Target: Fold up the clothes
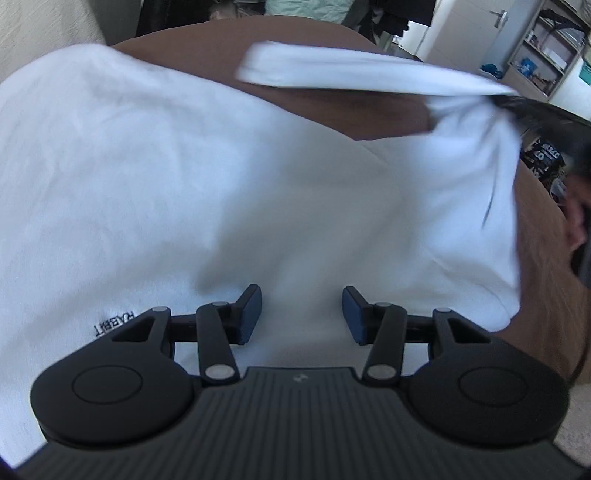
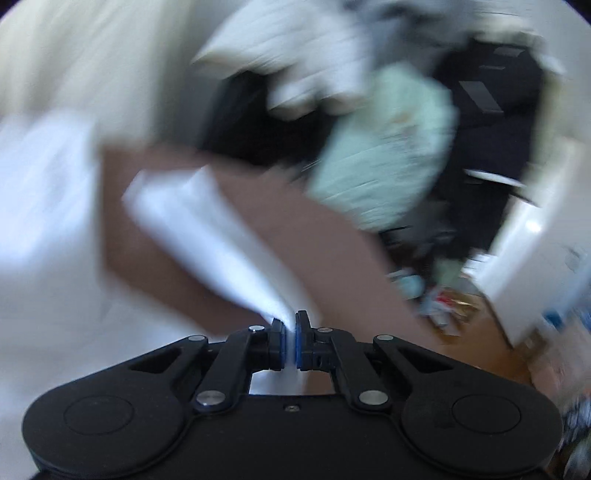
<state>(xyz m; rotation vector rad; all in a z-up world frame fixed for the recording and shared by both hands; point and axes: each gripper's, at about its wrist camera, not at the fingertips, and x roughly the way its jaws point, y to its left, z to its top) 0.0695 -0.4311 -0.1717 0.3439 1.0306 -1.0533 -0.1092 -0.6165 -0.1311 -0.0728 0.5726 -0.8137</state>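
1. Brown table surface (image 1: 391,110), bare in patches; also seen in the right wrist view (image 2: 332,236).
2. Open shelving unit (image 1: 550,48) at upper right, holding small items too blurred to identify.
3. White door with a metal handle (image 1: 501,17), next to the shelving.
4. Dark printed package (image 1: 545,157) beyond the table's right edge.
5. Pale green fabric (image 2: 388,147) beyond the table's far edge, heavily blurred.
6. Cream wall (image 1: 44,26) at upper left.
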